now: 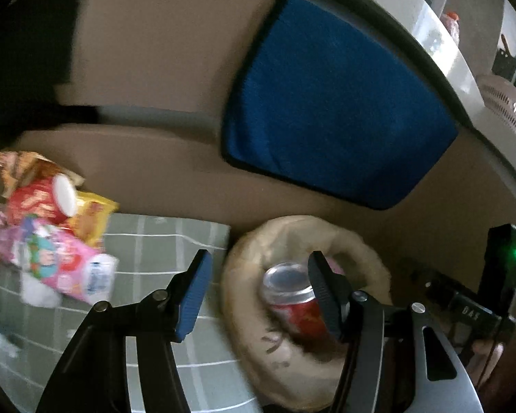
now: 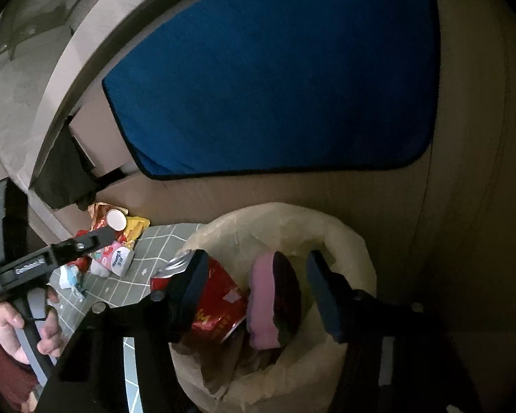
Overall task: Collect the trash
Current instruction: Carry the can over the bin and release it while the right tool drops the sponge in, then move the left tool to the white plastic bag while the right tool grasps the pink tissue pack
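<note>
A tilted red drink can (image 1: 292, 306) (image 2: 220, 299) lies in the mouth of a beige paper bag (image 1: 292, 227) (image 2: 292, 213), beside a pink and dark packet (image 2: 268, 303). My left gripper (image 1: 258, 296) is open at the bag's left rim; its right finger overlaps the can and its left finger is well clear. My right gripper (image 2: 258, 289) hangs open over the bag, nothing pressed between its pads. Loose trash lies to the left on a green checked mat (image 1: 161, 241) (image 2: 154, 251): a pink tissue pack (image 1: 62, 265) (image 2: 115, 258), a red tube with a white lid (image 1: 41, 199) and a yellow wrapper (image 1: 93, 216) (image 2: 136, 227).
A blue cushion (image 1: 326, 103) (image 2: 275, 69) leans on the brown sofa back (image 1: 154, 51) behind the bag. A person's hand (image 2: 7, 323) grips the left tool's handle. A shelf with a basket (image 1: 505, 110) and bottles runs along the upper right.
</note>
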### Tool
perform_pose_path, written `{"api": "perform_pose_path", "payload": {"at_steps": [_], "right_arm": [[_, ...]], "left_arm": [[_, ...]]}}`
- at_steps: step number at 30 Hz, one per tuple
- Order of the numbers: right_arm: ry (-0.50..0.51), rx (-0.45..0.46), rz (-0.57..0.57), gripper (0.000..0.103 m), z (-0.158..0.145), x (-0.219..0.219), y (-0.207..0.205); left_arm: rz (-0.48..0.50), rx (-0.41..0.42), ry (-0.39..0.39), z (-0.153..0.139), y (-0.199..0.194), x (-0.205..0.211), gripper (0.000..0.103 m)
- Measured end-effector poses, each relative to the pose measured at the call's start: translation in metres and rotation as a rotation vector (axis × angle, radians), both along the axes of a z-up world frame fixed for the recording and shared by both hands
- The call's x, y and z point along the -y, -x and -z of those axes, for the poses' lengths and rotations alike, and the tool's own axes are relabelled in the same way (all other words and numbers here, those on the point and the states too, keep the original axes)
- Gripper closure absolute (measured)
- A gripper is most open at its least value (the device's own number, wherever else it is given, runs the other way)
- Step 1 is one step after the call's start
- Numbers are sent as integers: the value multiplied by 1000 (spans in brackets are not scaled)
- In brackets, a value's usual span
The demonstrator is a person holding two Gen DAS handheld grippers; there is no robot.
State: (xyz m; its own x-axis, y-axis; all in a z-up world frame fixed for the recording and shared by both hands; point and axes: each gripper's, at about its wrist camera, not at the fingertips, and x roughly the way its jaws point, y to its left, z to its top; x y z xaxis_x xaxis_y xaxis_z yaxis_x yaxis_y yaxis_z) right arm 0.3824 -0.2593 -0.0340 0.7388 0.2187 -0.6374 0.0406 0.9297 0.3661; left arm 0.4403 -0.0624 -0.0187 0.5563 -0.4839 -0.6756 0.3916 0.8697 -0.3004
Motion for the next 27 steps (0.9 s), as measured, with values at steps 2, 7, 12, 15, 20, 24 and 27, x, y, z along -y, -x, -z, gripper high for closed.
{"api": "perform_pose_path", "payload": {"at_steps": [2, 7, 12, 15, 20, 24, 27], "right_arm": [[19, -6, -1, 49, 0, -5, 2], [85, -4, 8, 52, -5, -31, 7], [113, 28, -19, 52, -16, -63, 13], [125, 34, -68, 52, -22, -90, 14], [150, 62, -145, 52, -34, -141, 10], [160, 69, -194, 52, -36, -180, 1], [162, 63, -217, 52, -33, -200, -5]], "left_arm": [[-26, 41, -50, -7, 8, -11, 44], [-87, 100, -130, -29, 23, -55, 44], [-185, 142, -173, -62, 50, -111, 44], [-245, 195, -223, -80, 69, -145, 44], [-325, 258, -261, -108, 95, -199, 44], [-374, 238, -259, -106, 102, -235, 44], [-407, 202, -237, -93, 101, -258, 44]]}}
